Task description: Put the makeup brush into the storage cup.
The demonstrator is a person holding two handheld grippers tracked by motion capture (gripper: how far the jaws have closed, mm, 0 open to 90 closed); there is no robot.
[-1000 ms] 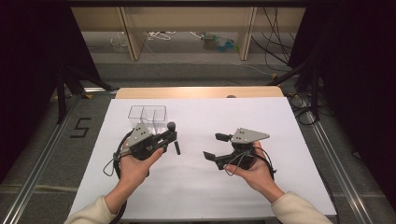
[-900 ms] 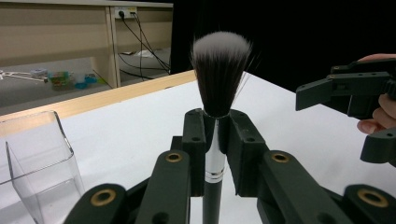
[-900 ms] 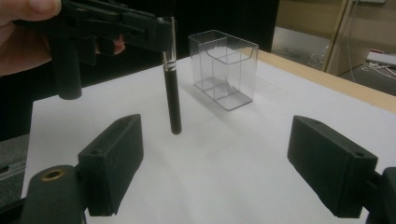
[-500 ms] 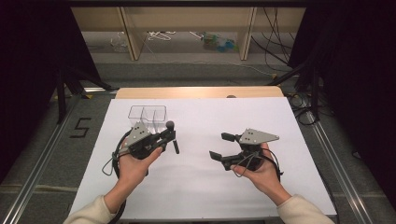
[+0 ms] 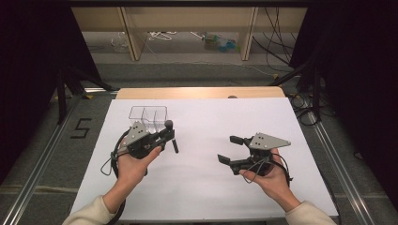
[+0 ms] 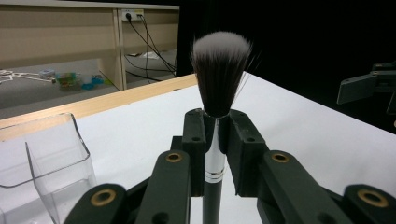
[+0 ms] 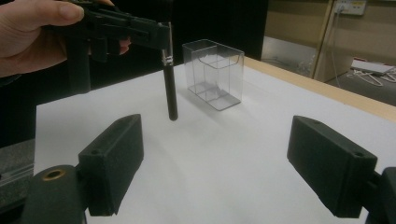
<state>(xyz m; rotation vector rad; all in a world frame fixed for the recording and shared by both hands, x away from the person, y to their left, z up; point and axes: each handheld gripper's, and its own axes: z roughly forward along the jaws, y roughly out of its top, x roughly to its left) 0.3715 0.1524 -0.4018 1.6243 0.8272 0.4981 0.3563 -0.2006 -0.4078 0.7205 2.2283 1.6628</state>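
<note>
While a white-topped table stretches out beneath both hands, the left gripper clamps its jaws on a makeup brush, pinching the silver ferrule just under the bristles. Seen from the left gripper view, the brush stands upright, its dark, white-tipped bristles fanning above the jaws. From the right gripper view, the black handle hangs straight down from the clamp, its end raised off the white surface. A clear plastic organizer with inner dividers sits on the table just beyond the left gripper, toward the far edge, near the brush and apart from it. The right gripper is held well apart on the person's right, its two padded jaws spread wide with nothing between them, pointing across toward the brush and the organizer. Shelving and loose cables line the floor past the table.
</note>
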